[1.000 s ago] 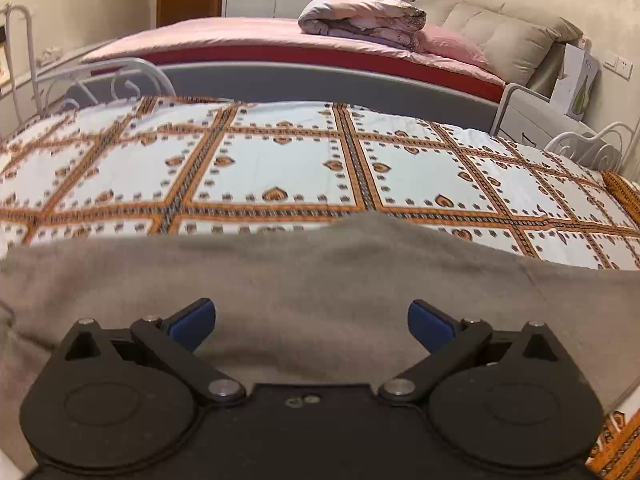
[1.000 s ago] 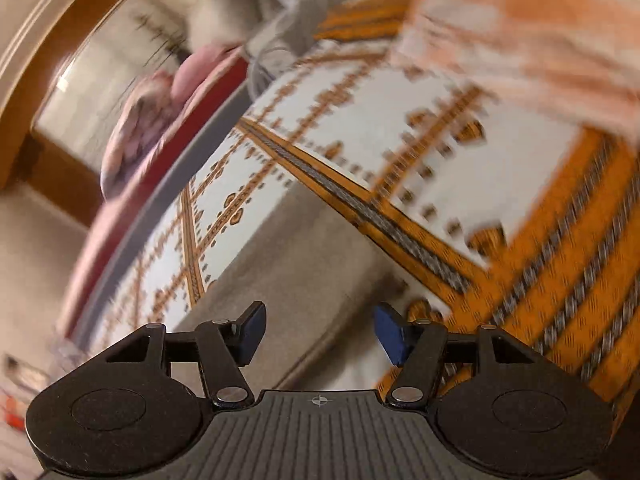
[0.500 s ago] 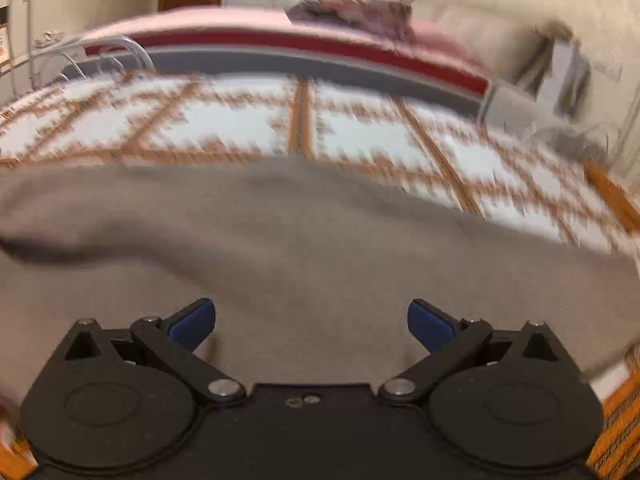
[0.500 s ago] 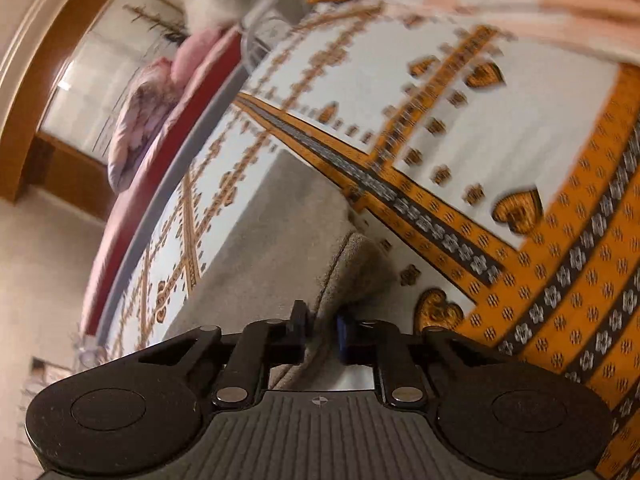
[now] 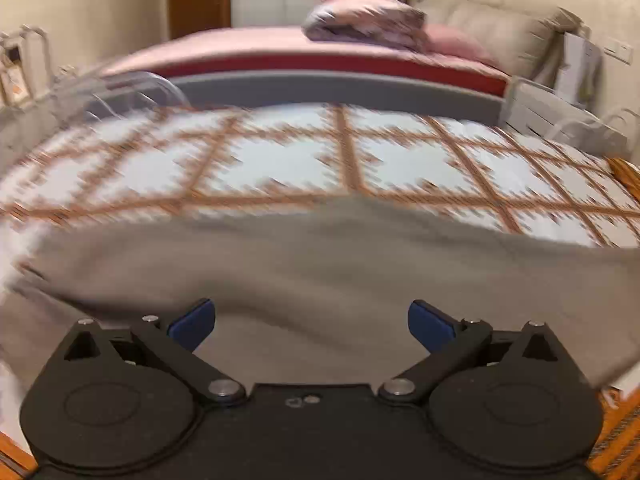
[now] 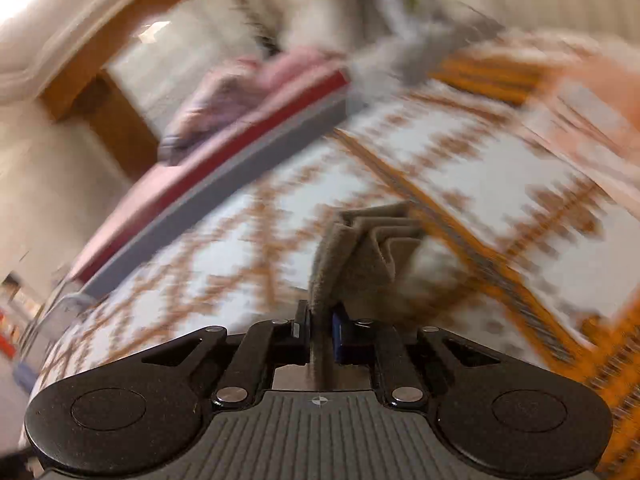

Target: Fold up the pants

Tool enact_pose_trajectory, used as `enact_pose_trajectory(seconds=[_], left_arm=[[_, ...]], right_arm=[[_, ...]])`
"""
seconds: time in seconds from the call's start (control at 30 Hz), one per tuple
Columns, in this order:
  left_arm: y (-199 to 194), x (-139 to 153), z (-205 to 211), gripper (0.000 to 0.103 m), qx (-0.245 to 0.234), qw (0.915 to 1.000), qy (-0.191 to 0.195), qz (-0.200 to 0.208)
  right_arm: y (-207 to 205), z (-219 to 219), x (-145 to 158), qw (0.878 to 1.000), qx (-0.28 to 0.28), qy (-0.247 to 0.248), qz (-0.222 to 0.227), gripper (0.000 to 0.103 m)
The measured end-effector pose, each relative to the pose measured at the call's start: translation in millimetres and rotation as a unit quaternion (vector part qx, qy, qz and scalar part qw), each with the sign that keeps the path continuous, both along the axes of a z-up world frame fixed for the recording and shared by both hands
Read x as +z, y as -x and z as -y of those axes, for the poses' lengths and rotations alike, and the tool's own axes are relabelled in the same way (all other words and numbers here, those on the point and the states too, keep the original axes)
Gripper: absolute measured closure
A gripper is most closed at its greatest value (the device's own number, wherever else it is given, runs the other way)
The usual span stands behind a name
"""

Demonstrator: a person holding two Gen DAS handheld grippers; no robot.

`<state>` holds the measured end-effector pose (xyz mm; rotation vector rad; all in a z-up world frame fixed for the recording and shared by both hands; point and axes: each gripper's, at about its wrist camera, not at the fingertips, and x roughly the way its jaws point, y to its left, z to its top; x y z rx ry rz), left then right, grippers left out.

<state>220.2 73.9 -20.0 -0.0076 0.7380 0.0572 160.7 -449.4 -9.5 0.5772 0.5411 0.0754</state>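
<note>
**A:** Where do your two claws stand?

**B:** Your left claw (image 5: 311, 322) is spread wide, blue pads (image 5: 191, 322) far apart at 9 and 3 o'clock of the gap, nothing between them. It is held level and low, looking straight across the pants (image 5: 320, 276), whose grey-brown cloth fills the band just ahead of it from 9 to 3 o'clock.

**A:** And the right one?

**B:** Your right claw (image 6: 320, 334) is clenched on the pants (image 6: 360, 256). The jaws stand almost together with a thick cloth edge pinched between them; the edge rises from the pinch toward 12 o'clock and bunches into several folds a little toward 1 o'clock. You hold this claw rolled, so the room leans: the far bed runs from 8 up to 1 o'clock.

**A:** Where do the pants lie?

**B:** On the bedspread (image 5: 280, 160), white squares with orange bands, which shows beyond the cloth toward 12 o'clock in the left view. In the left view the cloth has a long crease running from 9 o'clock down toward the middle. Both views are blurred, so I cannot tell whether the pinched part is lifted clear of the bedspread (image 6: 500, 168).

**A:** What else is there?

**B:** A pink bed (image 5: 320, 56) at 12 o'clock behind the bedspread, a bundled quilt (image 5: 364, 16) on it, beige pillows (image 5: 500, 36) at 1 o'clock.
</note>
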Motion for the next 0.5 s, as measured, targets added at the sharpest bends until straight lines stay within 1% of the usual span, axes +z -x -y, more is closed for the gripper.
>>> enact_pose_trajectory(seconds=[0.1,0.2,0.23,0.27,0.33,0.4,0.43,0.47,0.5], left_arm=[[5.1,15.2,-45.2,0.006,0.037,0.9992,-0.018,0.003],[19.9,16.6,-90.9,0.006,0.087,0.9959,-0.025,0.007],[27.6,14.5,-107.6,0.006,0.107,0.9941,-0.015,0.007],[35.2,10.9,-125.3,0.006,0.127,0.9919,0.006,0.002],[44.2,4.4,-152.2,0.006,0.152,0.9874,0.043,-0.015],[53.9,3.5,-170.2,0.006,0.164,0.9852,0.046,-0.013],[59.0,4.2,-177.3,0.006,0.169,0.9846,0.046,-0.011],[64.8,3.8,-184.5,0.006,0.175,0.9833,0.050,-0.010],[69.9,3.5,-192.0,0.006,0.179,0.9821,0.059,-0.008]], right_arm=[[-4.6,-67.8,31.5,0.996,0.059,0.046,0.049,0.092],[-9.0,-145.6,50.3,0.984,0.134,0.081,0.083,0.092],[-10.2,-175.5,51.9,0.978,0.163,0.091,0.087,0.092],[-10.9,-202.7,50.2,0.973,0.190,0.099,0.090,0.092],[-11.5,-256.4,37.1,0.960,0.243,0.116,0.083,0.092],[-8.9,-316.6,6.6,0.937,0.319,0.126,0.068,0.090],[-4.9,-345.3,-12.8,0.916,0.371,0.142,0.054,0.079],[-2.2,-379.4,-36.7,0.885,0.431,0.177,0.008,0.076],[2.8,-395.3,-49.6,0.876,0.439,0.199,-0.011,0.074]])
